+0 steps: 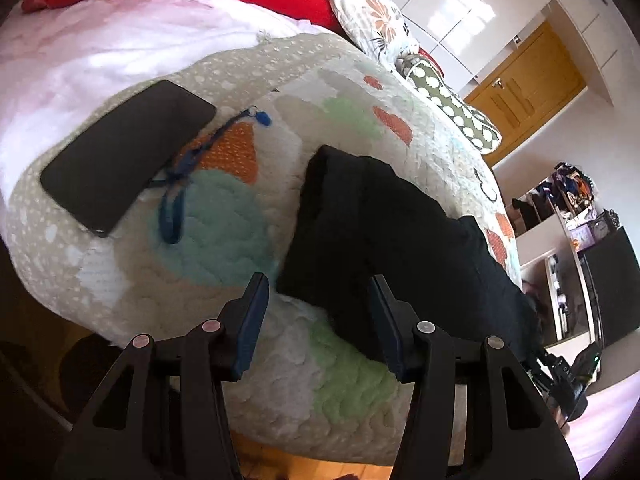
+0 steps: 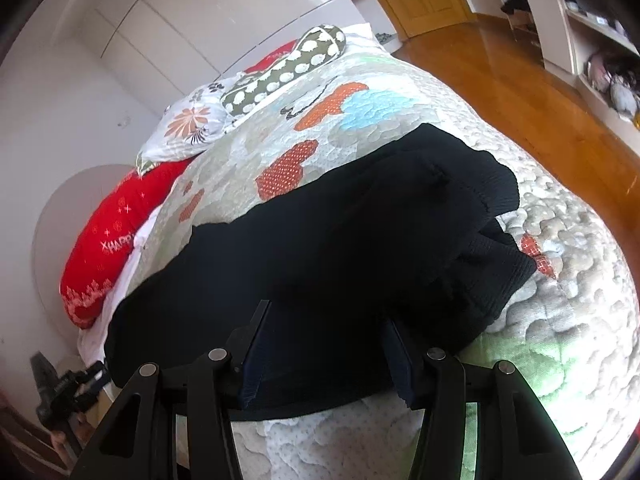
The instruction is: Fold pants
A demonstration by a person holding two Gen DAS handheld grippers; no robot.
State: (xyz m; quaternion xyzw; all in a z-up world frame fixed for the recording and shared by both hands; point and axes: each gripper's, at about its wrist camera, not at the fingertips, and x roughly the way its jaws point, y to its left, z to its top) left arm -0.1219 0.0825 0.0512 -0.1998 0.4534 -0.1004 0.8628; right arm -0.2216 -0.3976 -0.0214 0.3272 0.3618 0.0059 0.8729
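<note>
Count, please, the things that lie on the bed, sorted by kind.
Black pants: 1
Black phone: 1
Blue lanyard: 1
Red pillow: 1
Floral pillow: 1
Green spotted bolster: 1
Patterned quilt: 1
Total: 7

Left gripper [image 1: 318, 292] hovers above quilt [image 1: 224, 216], jaws apart, nothing between them. Black pants [image 1: 380, 232] lie folded on quilt, near edge under right finger [image 1: 386, 320]. Phone [image 1: 124, 156] and blue lanyard [image 1: 180, 184] lie left of pants.
</note>
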